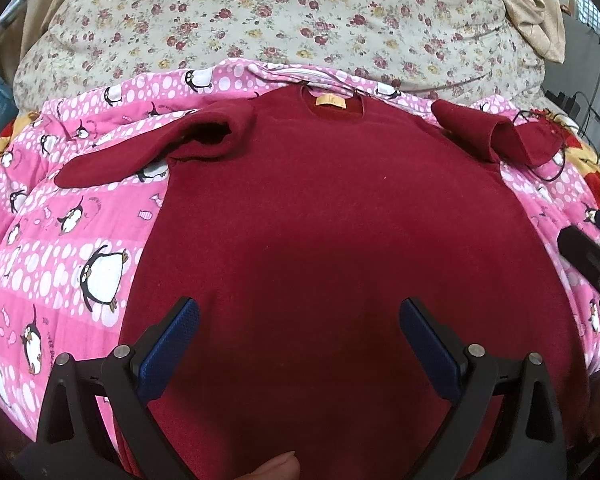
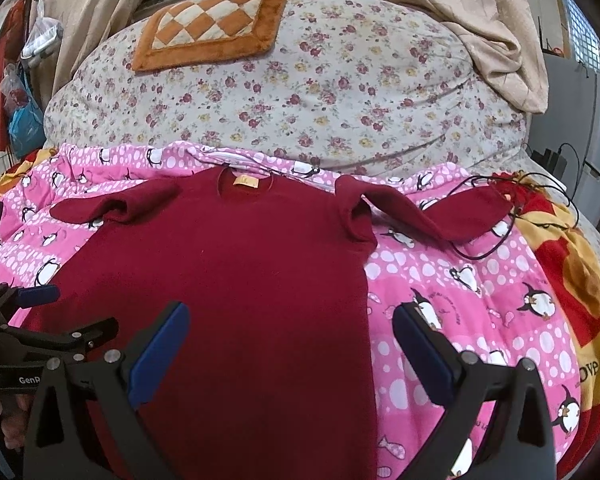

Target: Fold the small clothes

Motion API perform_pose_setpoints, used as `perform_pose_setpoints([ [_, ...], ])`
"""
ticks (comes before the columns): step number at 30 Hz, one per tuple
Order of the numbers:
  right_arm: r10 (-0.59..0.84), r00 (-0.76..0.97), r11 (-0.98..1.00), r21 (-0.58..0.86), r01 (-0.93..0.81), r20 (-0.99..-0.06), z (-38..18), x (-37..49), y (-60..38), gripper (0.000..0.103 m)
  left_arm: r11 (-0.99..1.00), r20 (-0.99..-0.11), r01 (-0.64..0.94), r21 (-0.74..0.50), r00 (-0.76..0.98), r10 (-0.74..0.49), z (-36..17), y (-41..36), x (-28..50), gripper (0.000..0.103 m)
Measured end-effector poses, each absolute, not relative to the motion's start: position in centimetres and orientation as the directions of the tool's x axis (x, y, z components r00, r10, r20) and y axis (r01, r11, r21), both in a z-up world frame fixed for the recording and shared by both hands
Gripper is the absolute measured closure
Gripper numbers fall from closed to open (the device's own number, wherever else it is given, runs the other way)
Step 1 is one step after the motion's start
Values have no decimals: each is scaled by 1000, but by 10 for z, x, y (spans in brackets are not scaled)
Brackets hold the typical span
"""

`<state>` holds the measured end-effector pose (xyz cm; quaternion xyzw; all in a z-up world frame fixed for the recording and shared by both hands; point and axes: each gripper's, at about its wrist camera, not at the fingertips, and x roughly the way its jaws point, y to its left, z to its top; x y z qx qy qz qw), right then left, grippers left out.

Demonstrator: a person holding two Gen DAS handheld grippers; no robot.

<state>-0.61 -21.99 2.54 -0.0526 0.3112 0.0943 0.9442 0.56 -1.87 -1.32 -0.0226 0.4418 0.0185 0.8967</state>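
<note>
A dark red long-sleeved sweater [image 1: 332,240] [image 2: 236,280] lies flat, neck away from me, with a yellow label [image 1: 331,101] at the collar. Its left sleeve [image 1: 140,152] is bunched near the shoulder and stretches out leftward. Its right sleeve [image 2: 432,208] runs out to the right. My left gripper [image 1: 300,320] hangs open above the sweater's lower middle, nothing between its blue pads. My right gripper [image 2: 292,328] is open above the sweater's right hem edge, also holding nothing. The left gripper [image 2: 40,312] shows at the left edge of the right wrist view.
The sweater rests on a pink penguin-print blanket [image 1: 60,264] [image 2: 480,300]. Behind it lies a floral quilt [image 2: 300,100] with an orange checked cushion [image 2: 212,28]. A black cable [image 2: 500,236] loops by the right sleeve's cuff. A yellow and red blanket [image 2: 572,280] lies at the right.
</note>
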Motion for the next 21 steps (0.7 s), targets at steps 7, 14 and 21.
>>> perform_pose_setpoints([
  [7,153,745,979,-4,-205,-649,44,43,-220,0,1000,-780,-3,-8,625,-4,25,-10,43,20],
  [14,119,667,986,8,-167,-736,12,120,-204,0,998,-814,-27,-53,580,-28,-7,-2,114,20],
  [21,121,619,973,-30,-229,-776,-35,136,-181,0,995,-820,-83,-53,572,4,-44,12,132,16],
])
